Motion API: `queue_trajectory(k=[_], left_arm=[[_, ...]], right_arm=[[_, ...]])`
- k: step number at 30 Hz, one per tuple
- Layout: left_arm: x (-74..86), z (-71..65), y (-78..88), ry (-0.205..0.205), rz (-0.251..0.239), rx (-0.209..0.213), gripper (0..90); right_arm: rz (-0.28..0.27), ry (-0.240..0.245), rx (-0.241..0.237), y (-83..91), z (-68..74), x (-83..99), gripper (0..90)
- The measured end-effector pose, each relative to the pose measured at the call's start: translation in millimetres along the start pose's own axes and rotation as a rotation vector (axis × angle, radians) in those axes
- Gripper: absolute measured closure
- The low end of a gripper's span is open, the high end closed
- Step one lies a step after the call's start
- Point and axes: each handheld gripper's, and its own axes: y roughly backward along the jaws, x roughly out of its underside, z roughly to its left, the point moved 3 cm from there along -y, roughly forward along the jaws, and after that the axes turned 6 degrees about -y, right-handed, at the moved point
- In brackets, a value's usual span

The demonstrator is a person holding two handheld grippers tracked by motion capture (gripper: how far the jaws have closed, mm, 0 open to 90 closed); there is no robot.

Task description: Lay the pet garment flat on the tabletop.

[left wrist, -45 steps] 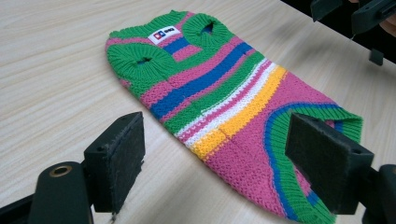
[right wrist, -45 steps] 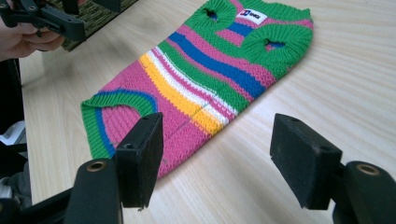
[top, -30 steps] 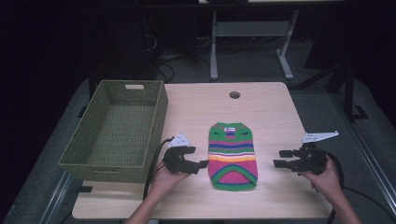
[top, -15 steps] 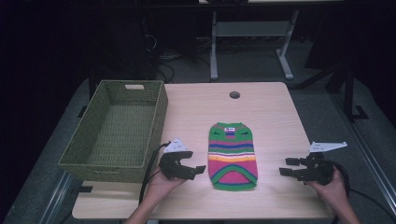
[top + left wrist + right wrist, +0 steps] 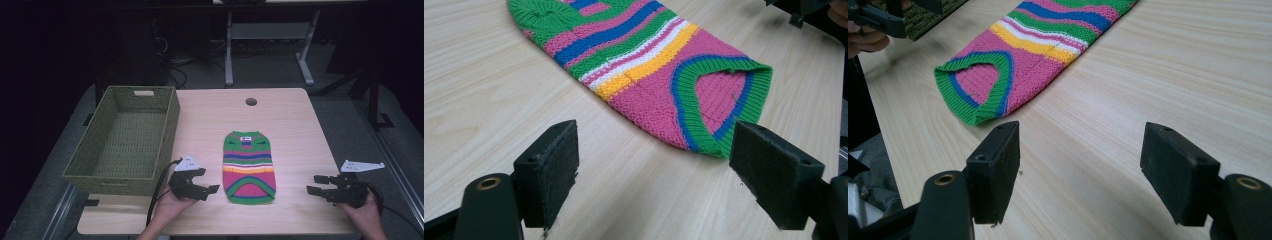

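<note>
A small striped knitted sweater point(image 5: 248, 166) in green, pink, blue, yellow and white lies flat on the wooden table point(image 5: 290, 120), its hem toward the person. My left gripper point(image 5: 206, 190) rests open near the table's front edge, just left of the hem. In the left gripper view the sweater point(image 5: 659, 70) lies ahead of the open gripper point(image 5: 654, 175). My right gripper point(image 5: 316, 185) stands open at the front right, well apart from the sweater. In the right gripper view the hem point(image 5: 980, 87) lies ahead and to the left of the gripper point(image 5: 1083, 172).
An olive woven basket point(image 5: 95, 170) stands at the table's left side with nothing inside. A round cable hole point(image 5: 251, 102) sits near the far edge. Dark floor, cables and a metal stand leg point(image 5: 305, 65) lie beyond the table.
My right gripper has drawn back toward the front right corner, away from the sweater. My left gripper has shifted slightly toward the front edge. Both stay open.
</note>
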Motion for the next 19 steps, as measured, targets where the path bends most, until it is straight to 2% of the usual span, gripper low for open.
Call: queue_trajectory(k=[7, 15, 19], left_arm=[[5.7, -5.3, 6.8, -0.007, -0.001, -0.002, 19.6], [18.3, -13.0, 17.1, 0.009, -0.013, 0.004, 19.7], [19.4, -13.8, 18.9, 0.008, -0.017, 0.006, 19.6]], right_arm=[[-0.004, -0.005, 0.014, 3.4, 3.5, 8.9, 31.0], [-0.008, 0.005, 0.034, 5.8, 11.0, 20.0, 30.8], [-0.013, 0.003, 0.032, 6.1, 13.5, 22.7, 30.8]])
